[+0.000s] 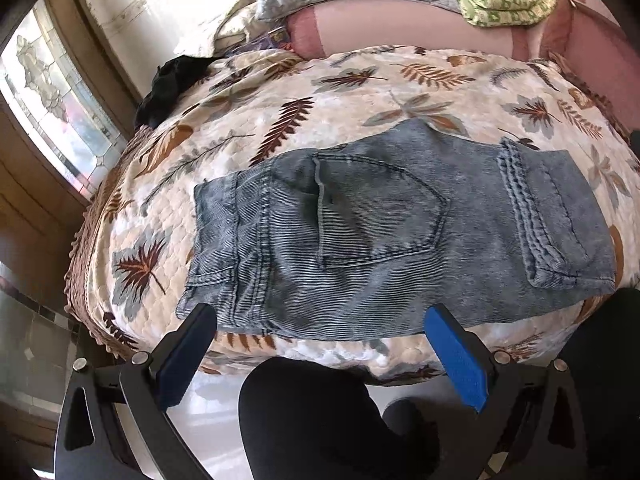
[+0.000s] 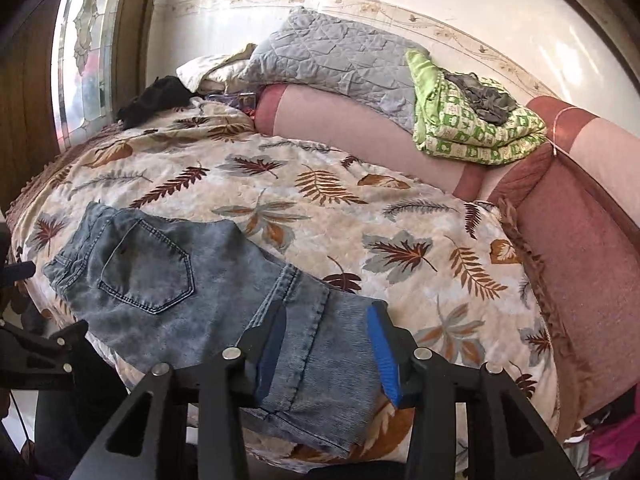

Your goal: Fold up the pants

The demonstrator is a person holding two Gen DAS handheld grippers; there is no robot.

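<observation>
The jeans (image 1: 360, 236) lie folded flat on the bedspread (image 1: 360, 92), near its front edge, back pocket up, hems doubled over at 3 o'clock. The left gripper (image 1: 320, 320) hangs at their near edge at 6 o'clock, jaws spread wide, holding nothing. The right gripper (image 2: 328, 320) straddles the hem end, jaws parted wide, nothing pinched yet. Risk: grabbing only the top layer would pull the fold apart; a drag could slide the denim off the edge.
</observation>
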